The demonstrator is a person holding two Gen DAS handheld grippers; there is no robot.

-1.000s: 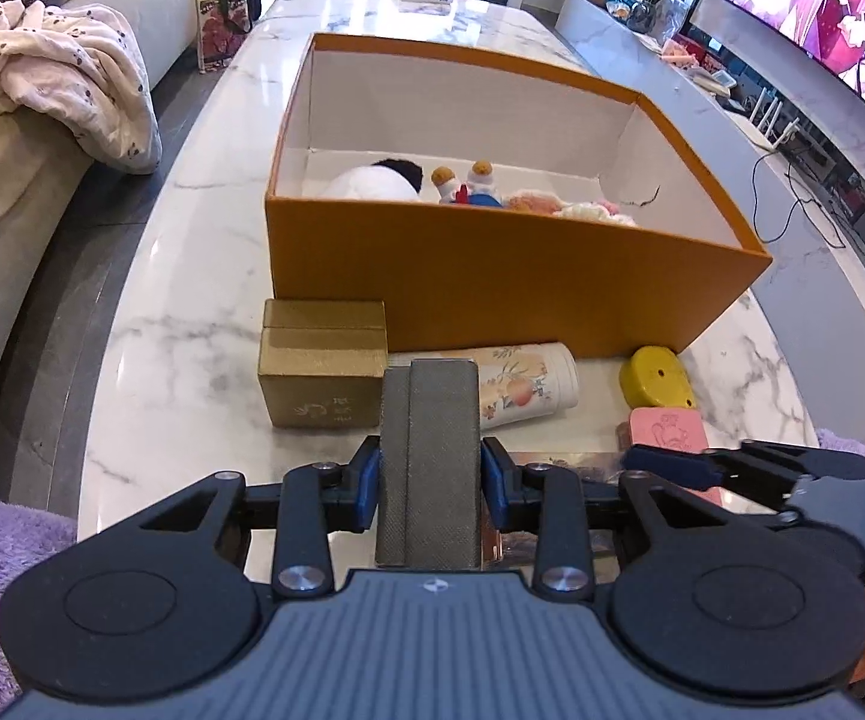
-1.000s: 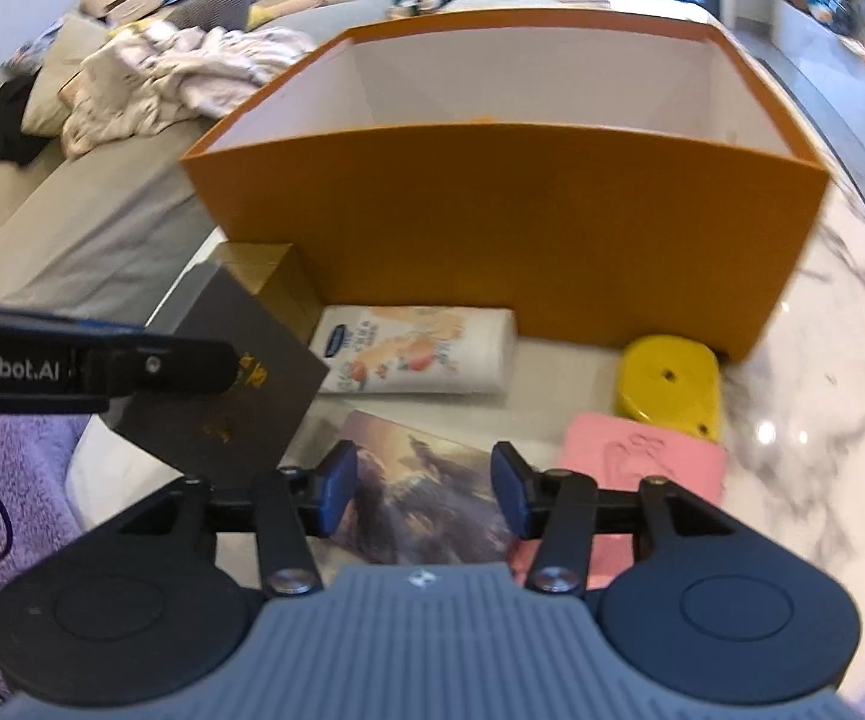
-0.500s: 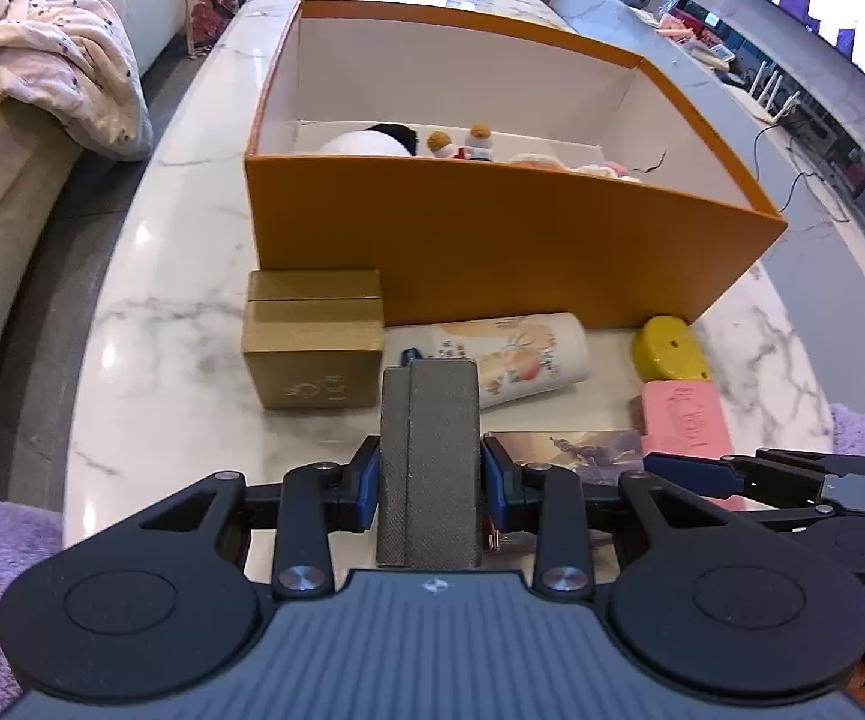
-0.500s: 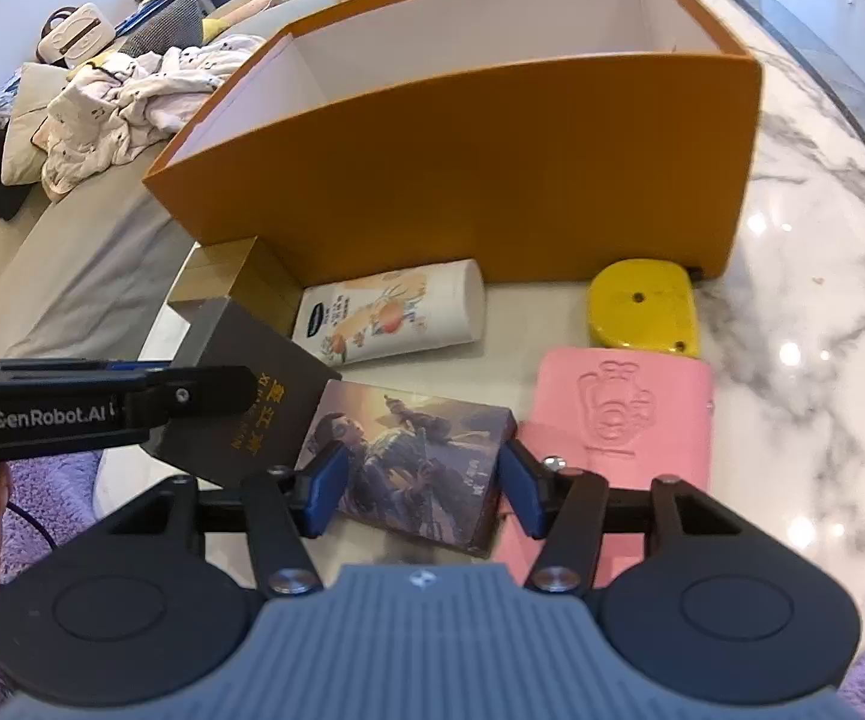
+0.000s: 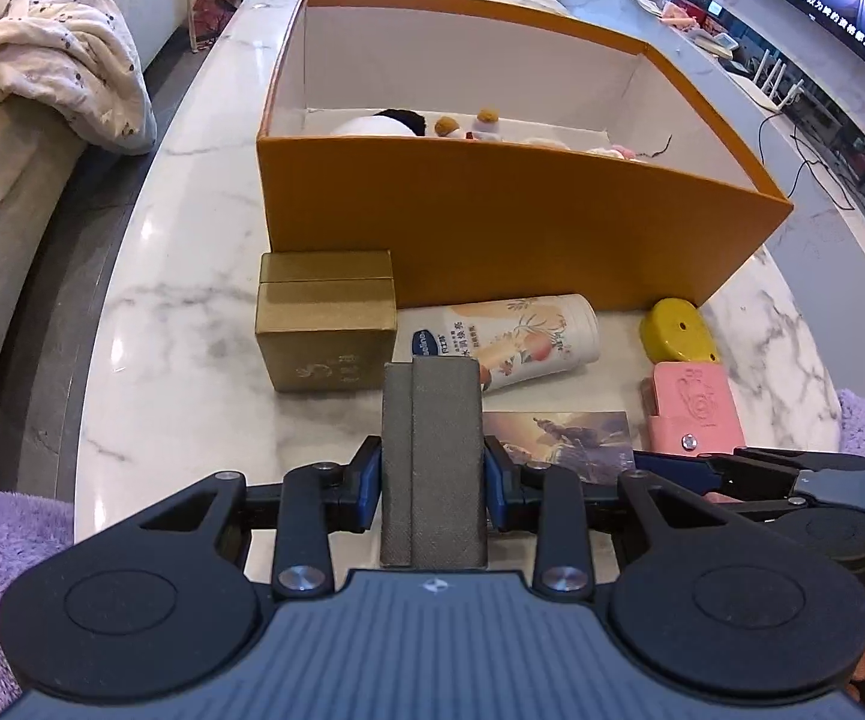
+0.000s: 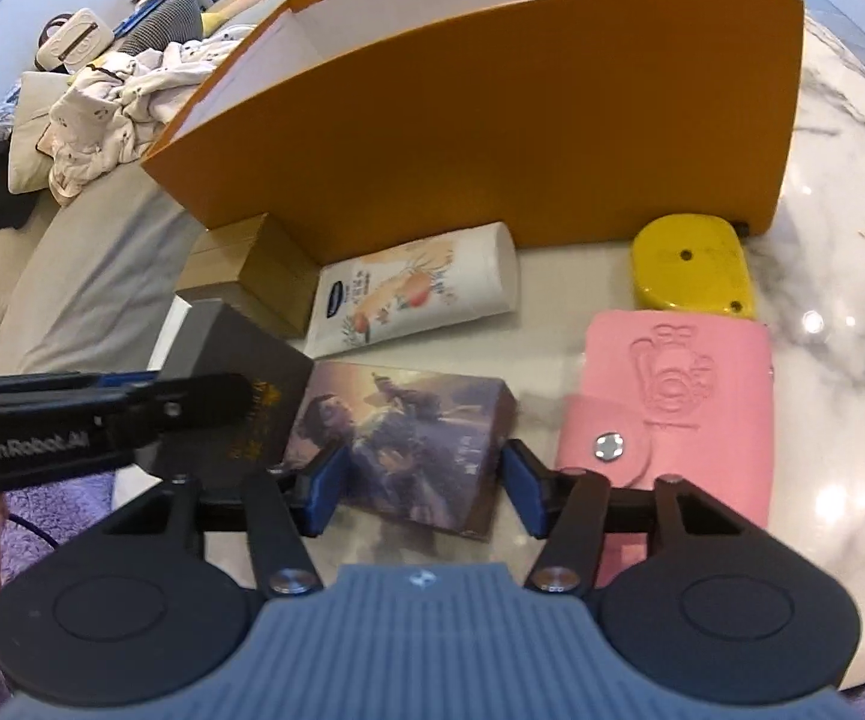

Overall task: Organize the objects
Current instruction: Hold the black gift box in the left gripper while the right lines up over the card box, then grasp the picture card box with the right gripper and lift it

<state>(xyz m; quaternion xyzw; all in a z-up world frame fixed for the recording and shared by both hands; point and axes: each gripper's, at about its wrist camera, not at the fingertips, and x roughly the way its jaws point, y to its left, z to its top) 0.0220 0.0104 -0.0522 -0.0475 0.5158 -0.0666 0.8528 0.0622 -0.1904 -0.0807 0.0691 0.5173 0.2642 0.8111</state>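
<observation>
Holding the grey box clamped between my left gripper pads, I keep it lifted off the marble table, presumably so it can go over the near wall of the orange box at twelve o'clock, where small plush toys already lie. The items not yet sorted sit in a row against that wall, within easy reach: a gold box at eleven o'clock, a lotion tube at one, a yellow case and a pink card holder at two.

My right gripper has its jaws apart, having just been widening, and they straddle the picture card box lying flat on the table. The card box's near end sits between the blue pads, just clear of both. From here it lies at twelve o'clock, the pink holder touching or nearly touching it at two, the grey box at nine.
</observation>
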